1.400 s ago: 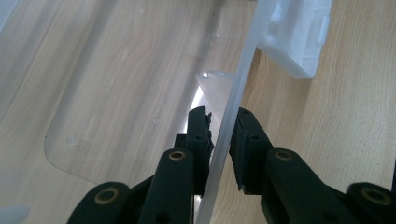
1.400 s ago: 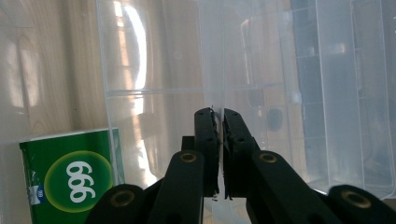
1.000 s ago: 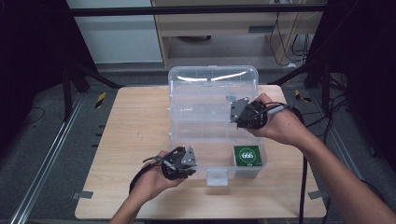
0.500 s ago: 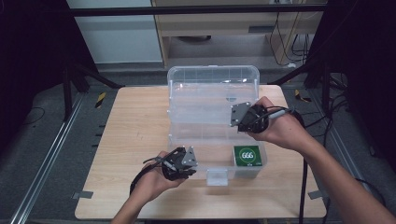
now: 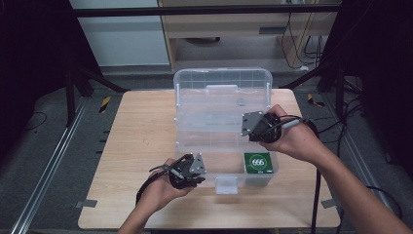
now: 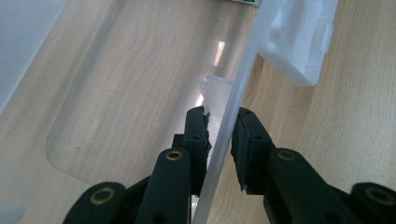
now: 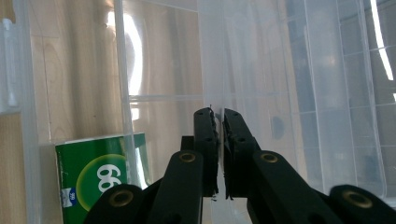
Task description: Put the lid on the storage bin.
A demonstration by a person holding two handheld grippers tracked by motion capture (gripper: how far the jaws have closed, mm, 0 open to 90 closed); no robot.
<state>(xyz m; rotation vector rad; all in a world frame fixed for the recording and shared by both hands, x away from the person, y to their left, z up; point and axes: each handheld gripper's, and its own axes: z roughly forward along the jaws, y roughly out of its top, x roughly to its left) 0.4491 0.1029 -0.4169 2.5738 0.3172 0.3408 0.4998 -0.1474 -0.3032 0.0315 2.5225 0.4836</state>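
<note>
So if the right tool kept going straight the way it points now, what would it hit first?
The right tool, shut on a thin clear panel of the clear plastic storage box, points into the box. Most likely it would first meet the box's ribbed clear wall ahead; depth through the clear plastic is hard to judge.

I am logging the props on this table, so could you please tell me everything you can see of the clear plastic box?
The clear plastic box looks like thin see-through plastic with a ribbed lid standing open behind it and a latch tab at its front. It sits on the wooden table. A green packet lies in its front right corner. The left claw straddles its front wall; the right claw is shut on a thin clear wall inside.
</note>
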